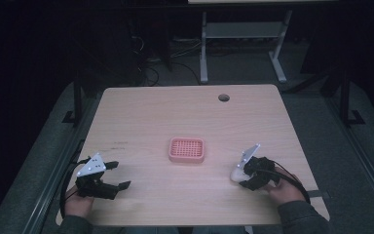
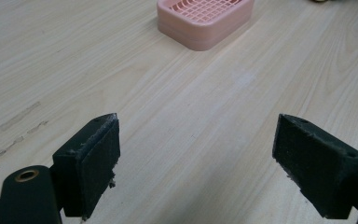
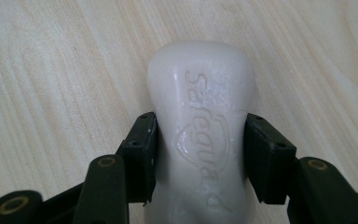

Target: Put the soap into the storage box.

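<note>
Hands are coming in at the near edge of the table [image 1: 141,105], each holding a gripper. Nearest on the right side, the right gripper [image 1: 243,176] is clamping a white bar of soap [image 1: 236,174] by its narrow waist, both pads pressing against its sides; in the right gripper view the soap [image 3: 200,135] is lying flat on the wood with raised lettering facing up, and its rounded far end is sticking out past the fingertips. On the left side, the left gripper [image 1: 118,174] is hanging just above the tabletop with its jaws spread wide and nothing between them, bare wood showing in the gap in the left gripper view. Farther out, near the middle of the table, a pink soap dish [image 1: 187,149] with a grid top is sitting well apart from both grippers. Beyond it, a round hole [image 1: 223,97] is showing near the far edge.
</note>
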